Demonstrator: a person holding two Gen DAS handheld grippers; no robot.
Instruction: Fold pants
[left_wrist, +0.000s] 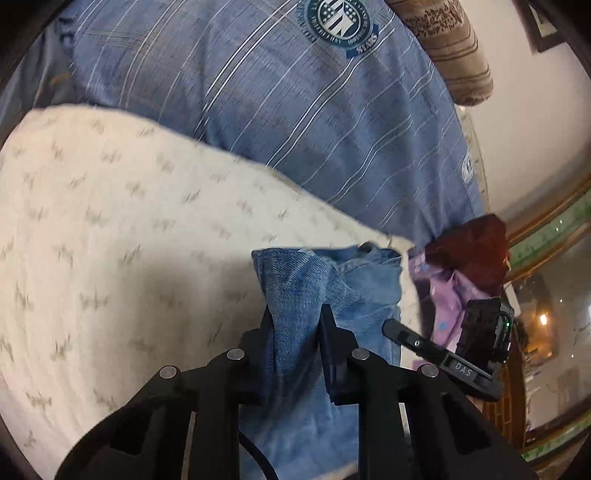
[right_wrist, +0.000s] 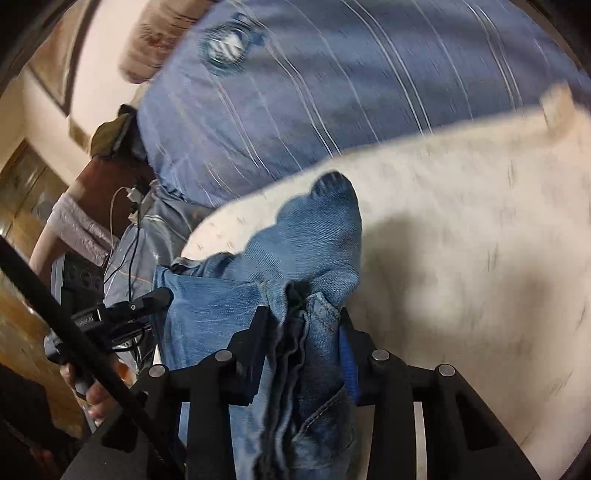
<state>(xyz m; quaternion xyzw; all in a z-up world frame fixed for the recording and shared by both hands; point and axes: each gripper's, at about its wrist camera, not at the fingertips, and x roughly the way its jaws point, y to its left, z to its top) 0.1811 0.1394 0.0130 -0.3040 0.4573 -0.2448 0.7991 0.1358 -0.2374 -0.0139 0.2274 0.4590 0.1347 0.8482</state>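
- The left tool (left_wrist: 295, 325) pinched a bunched fold of the jeans (left_wrist: 332, 280), lifted above the cream blanket (left_wrist: 110, 221) on the bed.
- The right tool (right_wrist: 303, 325) clamped a thick seam of the same denim.
- Risk, as judged: uneven pulls could twist the cloth, or the bulky bunch might slip free and spoil the fold near the blue striped pillow (left_wrist: 295, 110).

Cream patterned bedspread (left_wrist: 110, 221), blue striped pillow (left_wrist: 295, 110) (pale wall (left_wrist: 535, 129) behind).
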